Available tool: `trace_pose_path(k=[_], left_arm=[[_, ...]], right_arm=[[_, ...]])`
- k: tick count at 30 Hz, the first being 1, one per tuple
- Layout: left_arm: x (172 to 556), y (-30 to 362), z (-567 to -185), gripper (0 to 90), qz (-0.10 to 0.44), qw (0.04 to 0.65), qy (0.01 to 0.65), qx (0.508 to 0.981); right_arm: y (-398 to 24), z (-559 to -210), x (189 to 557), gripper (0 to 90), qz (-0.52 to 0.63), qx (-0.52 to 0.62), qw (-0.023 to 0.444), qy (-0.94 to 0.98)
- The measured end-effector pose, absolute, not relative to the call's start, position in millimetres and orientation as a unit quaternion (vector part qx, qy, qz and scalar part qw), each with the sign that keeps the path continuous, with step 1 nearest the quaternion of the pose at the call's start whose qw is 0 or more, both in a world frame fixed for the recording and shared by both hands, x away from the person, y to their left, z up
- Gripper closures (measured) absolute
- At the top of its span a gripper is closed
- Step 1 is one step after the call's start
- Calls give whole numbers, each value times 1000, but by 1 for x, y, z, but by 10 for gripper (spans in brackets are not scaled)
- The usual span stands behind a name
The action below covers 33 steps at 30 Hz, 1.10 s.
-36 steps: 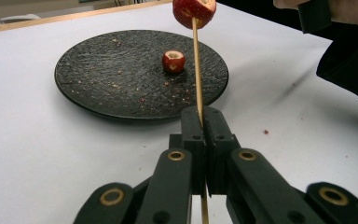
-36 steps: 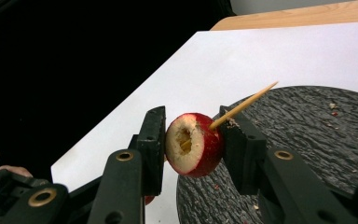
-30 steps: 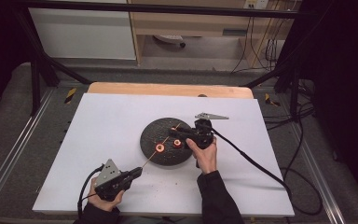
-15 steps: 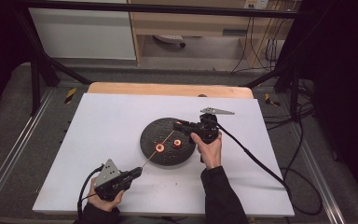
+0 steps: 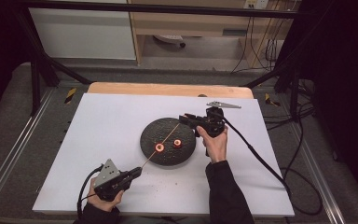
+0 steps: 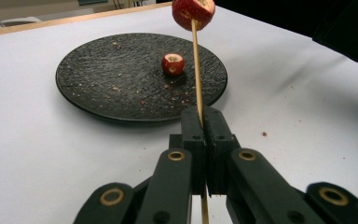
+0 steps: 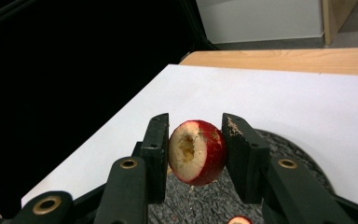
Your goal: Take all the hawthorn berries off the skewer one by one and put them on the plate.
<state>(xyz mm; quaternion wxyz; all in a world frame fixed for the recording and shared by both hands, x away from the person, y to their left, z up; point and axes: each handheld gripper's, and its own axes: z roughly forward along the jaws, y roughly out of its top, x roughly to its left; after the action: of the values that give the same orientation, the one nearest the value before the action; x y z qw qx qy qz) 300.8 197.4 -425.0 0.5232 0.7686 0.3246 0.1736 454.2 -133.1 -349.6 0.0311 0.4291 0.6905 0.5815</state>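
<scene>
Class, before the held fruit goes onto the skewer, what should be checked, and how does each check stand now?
1. Left gripper clamped on skewer: ok.
2. Right gripper shut on cored fruit piece: ok.
3. Core hole lined up with the skewer tip: cannot tell.
4. Bare skewer beyond the threaded piece, seen in the high view: ok.
5. Loose piece resting on the plate, apart from the skewer: ok.

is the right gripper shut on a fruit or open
Shut on it: in the right gripper view both jaws of the right gripper press the red fruit.
</scene>
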Motion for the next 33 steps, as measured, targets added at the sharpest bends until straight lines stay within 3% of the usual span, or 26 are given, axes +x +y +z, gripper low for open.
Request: trace_pose_path(k=[14,33], left_arm=[[302,201,-424,882,179,526,332,762],[304,202,-426,882,179,521,338,763]], right_arm=[[-145,-345,467,635,566,444,58,692],[-109,-414,489,634,501,465,42,729]])
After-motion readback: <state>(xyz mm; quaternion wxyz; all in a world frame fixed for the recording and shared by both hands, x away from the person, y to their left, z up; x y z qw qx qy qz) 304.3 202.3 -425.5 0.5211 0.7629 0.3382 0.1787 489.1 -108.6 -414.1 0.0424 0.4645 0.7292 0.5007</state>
